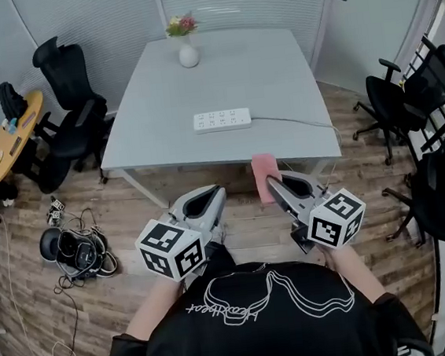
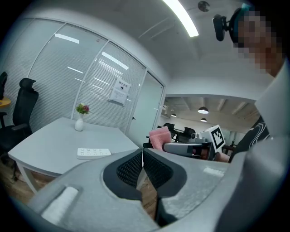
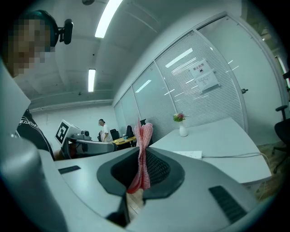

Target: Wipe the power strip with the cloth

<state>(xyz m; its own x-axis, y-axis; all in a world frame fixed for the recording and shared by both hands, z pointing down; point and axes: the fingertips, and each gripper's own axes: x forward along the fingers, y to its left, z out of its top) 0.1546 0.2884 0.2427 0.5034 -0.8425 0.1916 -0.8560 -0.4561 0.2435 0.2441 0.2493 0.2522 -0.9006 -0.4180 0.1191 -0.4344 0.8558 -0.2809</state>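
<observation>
Both tongs are hanging short of the counter's [image 1: 275,73] front edge, over the wood floor, so neither is touching the surface. The left tongs [image 1: 211,196] are pressed together with nothing between them. The right tongs [image 1: 275,183] are pinching the pink cloth [image 1: 265,173], which is sticking up past the tips and, in the head view, just overlapping that front edge.

The power strip [image 1: 222,119] is lying flat near the front edge, about parallel to it and roughly centred, well apart from both tongs. Its cable [image 1: 295,120] is trailing right toward the front right corner. Behind the strip there's bare counter all the way to the vase [image 1: 188,54] sitting by the far edge. A black chair [image 1: 69,110] is crowding the left edge, and more chairs [image 1: 393,104] are standing off to the right.
</observation>
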